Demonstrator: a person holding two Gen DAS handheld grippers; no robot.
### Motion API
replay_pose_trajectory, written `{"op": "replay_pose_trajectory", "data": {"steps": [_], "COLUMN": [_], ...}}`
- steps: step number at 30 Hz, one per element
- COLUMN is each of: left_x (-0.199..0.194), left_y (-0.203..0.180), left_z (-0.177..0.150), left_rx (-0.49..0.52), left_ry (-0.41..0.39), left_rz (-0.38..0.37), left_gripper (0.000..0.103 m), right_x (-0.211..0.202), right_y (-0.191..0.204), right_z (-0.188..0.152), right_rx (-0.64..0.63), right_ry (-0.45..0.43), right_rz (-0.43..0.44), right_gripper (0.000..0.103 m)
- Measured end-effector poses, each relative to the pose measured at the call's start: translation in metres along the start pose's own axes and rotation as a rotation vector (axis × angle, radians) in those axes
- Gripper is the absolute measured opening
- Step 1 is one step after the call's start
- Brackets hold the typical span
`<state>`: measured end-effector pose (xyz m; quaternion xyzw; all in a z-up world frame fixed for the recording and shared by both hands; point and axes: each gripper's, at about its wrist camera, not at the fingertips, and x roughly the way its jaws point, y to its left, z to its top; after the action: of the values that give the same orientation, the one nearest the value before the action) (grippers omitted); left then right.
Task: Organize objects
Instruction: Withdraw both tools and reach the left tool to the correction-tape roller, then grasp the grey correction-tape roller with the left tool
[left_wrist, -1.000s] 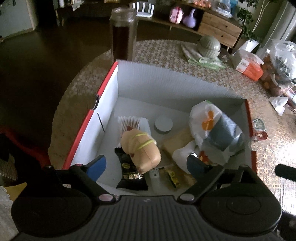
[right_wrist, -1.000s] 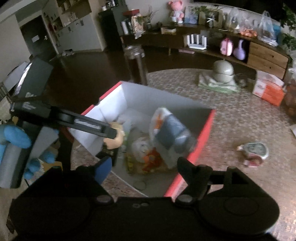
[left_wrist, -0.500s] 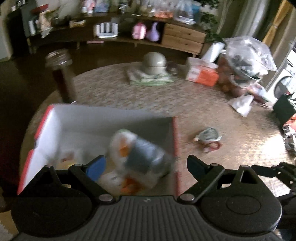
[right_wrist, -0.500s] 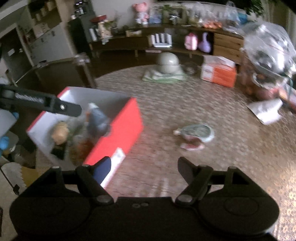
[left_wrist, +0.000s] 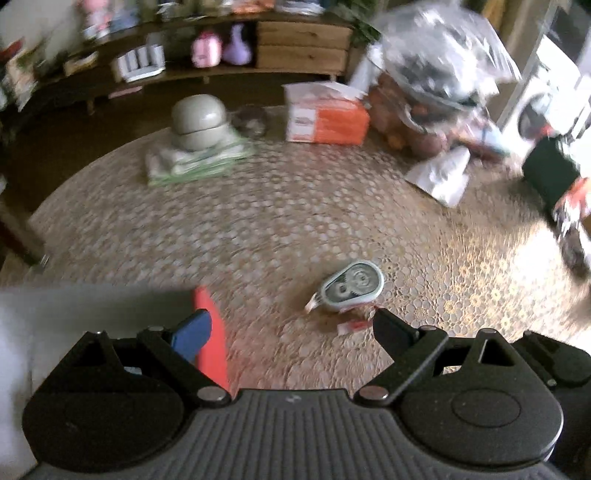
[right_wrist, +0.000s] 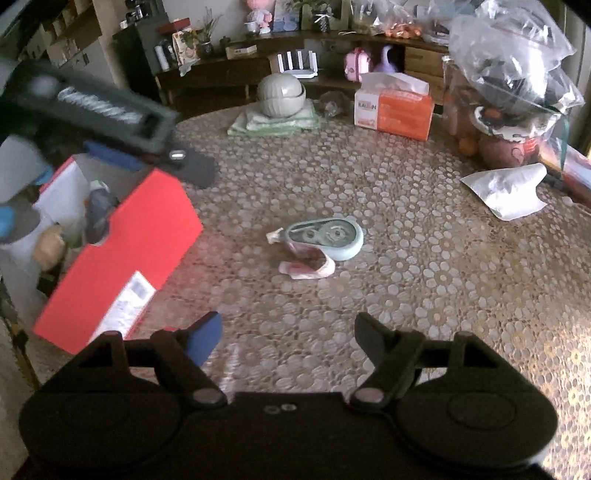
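The table (right_wrist: 424, 266), round and covered in a dotted lace cloth, carries everything, and its middle is mostly bare, which leaves room to work. In the right wrist view the red box (right_wrist: 122, 254) sits at 9 o'clock at the table's edge, open-topped and already holding a mix of small goods, so it looks like the collecting bin for this tidy-up. At 1 o'clock a heap of clear bags (right_wrist: 509, 74) is piled against the far rim, with an orange tissue box (right_wrist: 393, 107) at 12 o'clock beside it and a grey lidded bowl (right_wrist: 281, 94) on folded cloths just left of that; these look parked out of the way, not part of the sorting. A white paper bag (right_wrist: 508, 190) lies at 2 o'clock.

The tape dispenser (right_wrist: 325, 236), pale teal with a pink strip trailing from it, lies flat and alone at the centre, well apart from the box. It is probably the next item to go in.

The right gripper (right_wrist: 288, 334) hovers at 6 o'clock with jaws apart and nothing between them, aimed at the dispenser. The left gripper (left_wrist: 286, 325) also has its jaws apart and empty, hanging over the box's near corner (left_wrist: 210, 332), the dispenser at its 1 o'clock.
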<state>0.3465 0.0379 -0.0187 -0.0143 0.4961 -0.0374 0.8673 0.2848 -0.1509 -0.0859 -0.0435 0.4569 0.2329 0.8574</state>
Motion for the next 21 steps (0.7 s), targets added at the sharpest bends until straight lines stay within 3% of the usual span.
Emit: {"op": "replay_pose_trajectory", "data": {"steps": [4, 13, 21], "left_x": [0.038, 0.102, 0.140], "left_y": [-0.025, -0.062, -0.074], "left_z": [0.021, 0.047, 0.043], "left_rx": [0.126, 0.271, 0.368], "left_ry": [0.044, 0.154, 0.215], "left_rz": [0.001, -0.068, -0.025], "left_gripper": [0.095, 0.095, 0.094], "right_x": [0.019, 0.045, 0.053], "right_y": [-0.012, -0.028, -0.031], "right_z": [0.002, 0.009, 0.010], "right_rx": [-0.010, -0.028, -0.025], "right_ry": [0.009, 0.022, 0.016], "right_rz": [0.000, 0.009, 0.013], "right_gripper": [0.079, 0.079, 0.078]}}
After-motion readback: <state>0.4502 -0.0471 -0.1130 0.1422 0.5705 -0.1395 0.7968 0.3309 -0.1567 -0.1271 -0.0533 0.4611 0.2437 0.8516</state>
